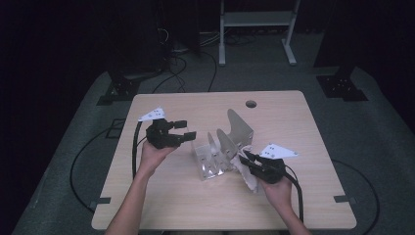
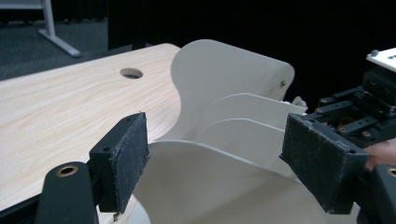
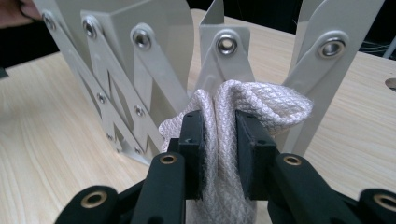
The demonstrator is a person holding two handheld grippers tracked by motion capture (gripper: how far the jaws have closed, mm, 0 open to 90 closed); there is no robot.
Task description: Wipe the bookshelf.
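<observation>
Two grippers share the job: the right gripper (image 3: 219,154) pinches a white cloth (image 3: 243,105) against the folding metal rack (image 1: 222,147), apparently to wipe it, while the left gripper (image 2: 219,163) stands wide, ready to steady it.

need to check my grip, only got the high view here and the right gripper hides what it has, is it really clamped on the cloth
Observer: Yes. In the right gripper view the right gripper has both jaws pressed on a fold of the white cloth.
Operator: where is the cloth against the rack
Observer: It bunches against the riveted side links of the metal rack.
Operator: and the left gripper
Observer: The left gripper is open; the rack's nearest curved divider lies between its pads, untouched.
</observation>
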